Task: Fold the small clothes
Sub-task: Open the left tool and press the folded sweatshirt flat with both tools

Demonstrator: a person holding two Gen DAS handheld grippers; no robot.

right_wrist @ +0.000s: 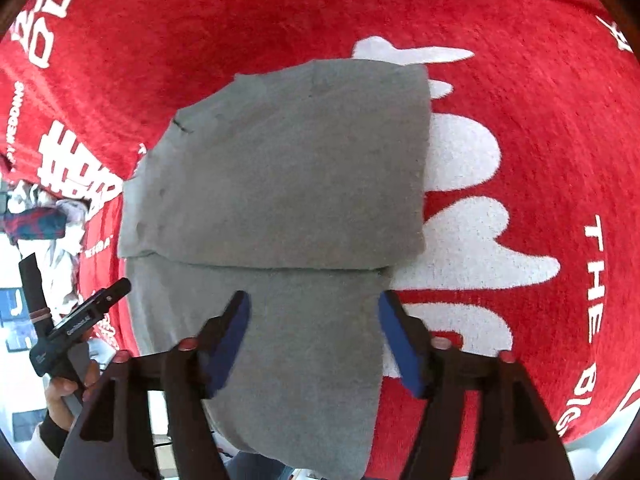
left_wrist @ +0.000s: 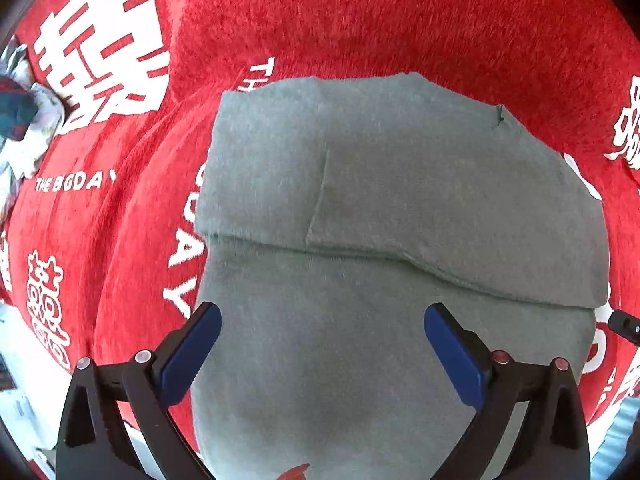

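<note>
Pile: a heap of other clothes [left_wrist: 20,120] lies at the far left edge of the red cloth, well apart from the work.
Cloth: a red plush cover [left_wrist: 400,20] with white lettering lies under everything; it is rumpled into ridges on the left.
Garment: the grey garment [left_wrist: 380,200] lies flat in the middle of the cloth, its far part already folded back over itself, so a doubled layer ends in a fold edge [left_wrist: 400,256] across the width. The near part is single and appears to hang over the near edge.
Left gripper: the left gripper [left_wrist: 322,340] hovers over the near single layer, fingers wide, holding nothing.
Right gripper: the right gripper [right_wrist: 314,332] sits over the garment's near right edge, fingers wide, empty; the right finger [right_wrist: 400,344] is at the garment's side edge.
Step, as judged: the next fold of the near part is likely ahead.
Risk, plush: fingers pinching low may catch the red pile along with the grey fabric and drag the cover.
Risk, layers: a grip near the fold edge may take one layer only and undo the fold.
Risk, overhang: the hanging part's weight may skew the garment if only one side lifts.
</note>
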